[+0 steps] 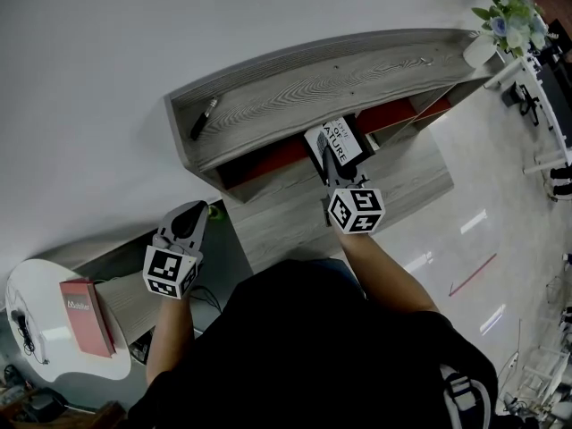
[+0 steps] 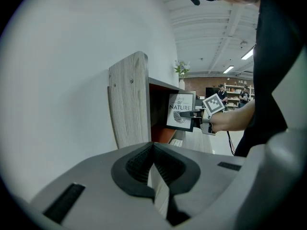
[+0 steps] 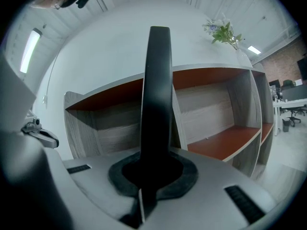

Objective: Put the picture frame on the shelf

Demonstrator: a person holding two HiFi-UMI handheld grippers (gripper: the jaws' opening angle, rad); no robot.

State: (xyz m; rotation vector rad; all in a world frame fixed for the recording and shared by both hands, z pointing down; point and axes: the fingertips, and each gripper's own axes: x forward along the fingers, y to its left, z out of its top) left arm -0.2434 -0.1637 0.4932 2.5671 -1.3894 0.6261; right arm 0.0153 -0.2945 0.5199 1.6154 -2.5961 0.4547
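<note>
The picture frame (image 1: pixel 338 143) is black-edged with a white print reading NATURE. My right gripper (image 1: pixel 334 170) is shut on its lower edge and holds it upright in front of the grey wooden shelf (image 1: pixel 313 83), at an opening with a red-brown board. In the right gripper view the frame's edge (image 3: pixel 158 95) rises as a dark bar from the shut jaws (image 3: pixel 154 164), with the shelf compartments (image 3: pixel 216 109) behind. The left gripper view shows the frame (image 2: pixel 180 111) beside the shelf's side panel (image 2: pixel 128 99). My left gripper (image 1: pixel 188 223) hangs low at the left, shut and empty (image 2: pixel 154 169).
A dark marker pen (image 1: pixel 203 117) lies on the shelf top. A white vase of flowers (image 1: pixel 499 27) stands at its far right end. A round white table (image 1: pixel 27 284) with a red book (image 1: pixel 87 316) is at the lower left. Desks and chairs stand at the right.
</note>
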